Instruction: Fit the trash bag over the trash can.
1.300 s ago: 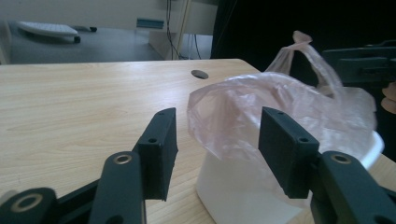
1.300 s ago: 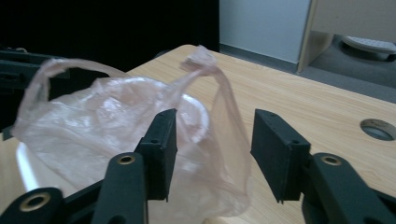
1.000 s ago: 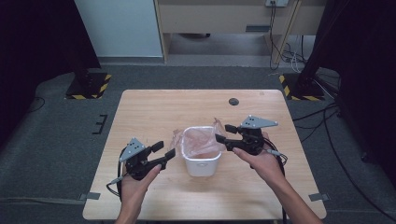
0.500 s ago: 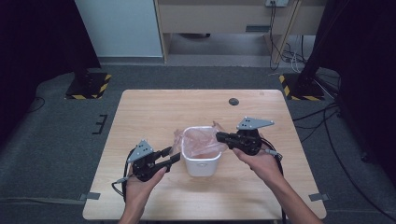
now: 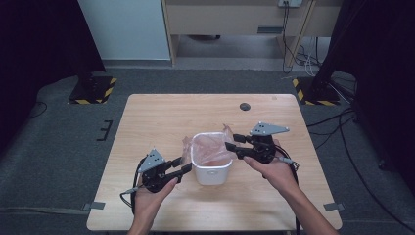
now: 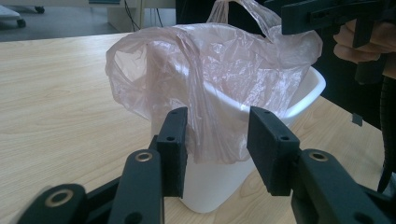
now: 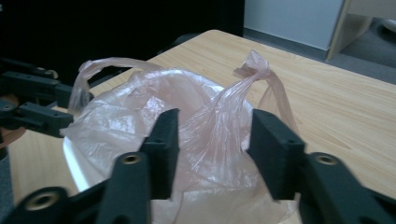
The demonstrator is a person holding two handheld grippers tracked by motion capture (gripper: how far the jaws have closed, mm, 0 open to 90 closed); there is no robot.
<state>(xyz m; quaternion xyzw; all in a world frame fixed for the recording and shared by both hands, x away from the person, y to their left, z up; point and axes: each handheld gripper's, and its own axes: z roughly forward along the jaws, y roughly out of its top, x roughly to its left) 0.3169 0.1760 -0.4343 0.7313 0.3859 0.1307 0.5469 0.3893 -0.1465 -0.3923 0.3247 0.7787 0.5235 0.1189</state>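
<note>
the left gripper (image 5: 177, 169) sits at the near left of the table (image 5: 161, 117), held in the person's left hand (image 5: 149, 196). its jaws are spread, with a gap on either side of the bag film; the pads do not press on it. in the left gripper view a hanging fold of the pink plastic bag (image 6: 210, 74) falls between the two pads, in front of the bin wall.

the white bin (image 5: 212, 169) stands upright near the table centre, just beyond the left gripper's tips. the bag lines it, and its edge is draped over the rim on the left side.

the right gripper (image 5: 234, 142) reaches in from the right at rim height, held in the right hand (image 5: 274, 169). its jaws have just been opening and now stand apart. in the right gripper view a twisted handle of the bag (image 7: 252, 70) rises between the pads, not pinched by them.

farther off, a small dark round disc (image 5: 244, 106) lies on the far part of the table, well apart from the bin.

no brand, label or legible writing is visible on the bin, the bag or the grippers.
</note>
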